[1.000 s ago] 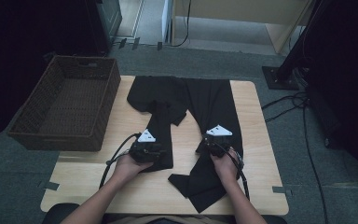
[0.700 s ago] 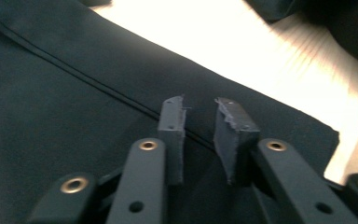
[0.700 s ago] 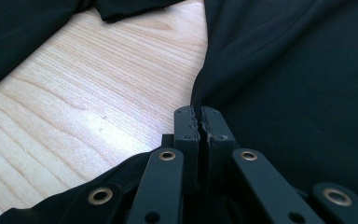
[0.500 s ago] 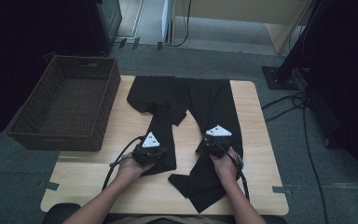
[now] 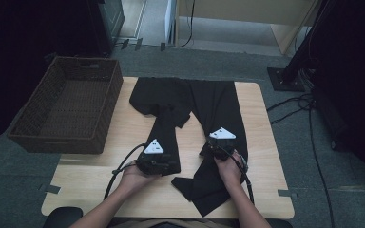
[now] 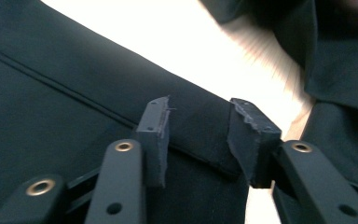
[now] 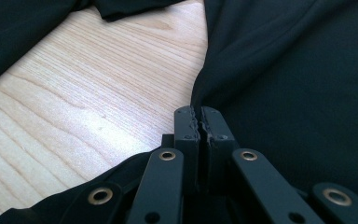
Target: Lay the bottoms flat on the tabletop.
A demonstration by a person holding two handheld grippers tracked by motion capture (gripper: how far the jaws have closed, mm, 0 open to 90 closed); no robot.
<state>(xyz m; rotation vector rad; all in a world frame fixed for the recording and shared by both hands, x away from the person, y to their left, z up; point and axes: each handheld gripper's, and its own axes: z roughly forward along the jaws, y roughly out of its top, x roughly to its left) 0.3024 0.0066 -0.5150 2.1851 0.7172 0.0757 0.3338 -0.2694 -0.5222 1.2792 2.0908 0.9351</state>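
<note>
Pinching trouser edge (image 7: pixel 200 88) beside bare tabletop (image 7: pixel 98 88)

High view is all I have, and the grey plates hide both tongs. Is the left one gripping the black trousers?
Observer: No. The left tongs have just been opening. Their jaws stand apart, an edge of the black trousers shows in the gap, and the pads aren't pressing on it.
Operator: And the right one?
Observer: The right tongs are shut on a raised fold of the cloth.
Operator: Where on the cloth?
Observer: At its edge, right beside bare wood of the table.
</note>
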